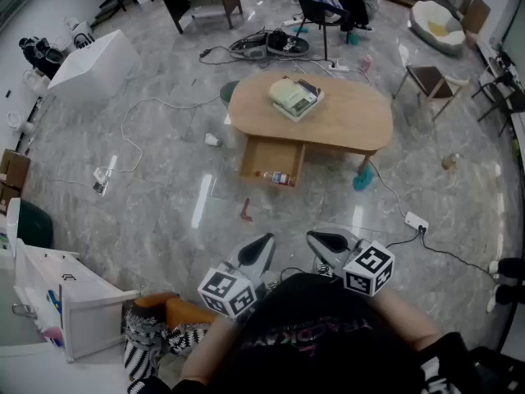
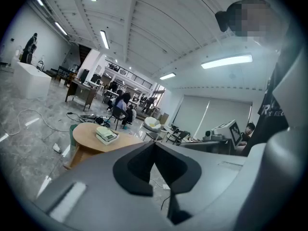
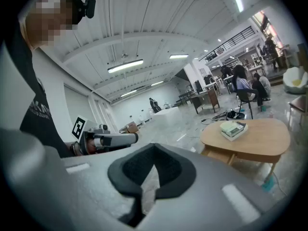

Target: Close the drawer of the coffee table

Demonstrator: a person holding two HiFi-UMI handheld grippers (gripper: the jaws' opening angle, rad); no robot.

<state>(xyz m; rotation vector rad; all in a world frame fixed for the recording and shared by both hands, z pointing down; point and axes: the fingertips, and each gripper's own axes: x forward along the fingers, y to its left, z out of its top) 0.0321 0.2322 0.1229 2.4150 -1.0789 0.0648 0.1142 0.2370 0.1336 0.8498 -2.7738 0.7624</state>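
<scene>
An oval wooden coffee table stands a few steps ahead on the grey marble floor. Its drawer is pulled out toward me, and a small bottle lies inside it. A stack of books rests on the tabletop. Both grippers are held close to my body, well short of the table. The left gripper and right gripper are shut with nothing between their jaws. In the left gripper view, the table lies beyond the shut left gripper. In the right gripper view, the table sits to the right of the right gripper.
Cables trail over the floor left of the table. A power strip and a teal object lie to its right, and a small red item in front of the drawer. A white cabinet stands at my left, a chair beyond.
</scene>
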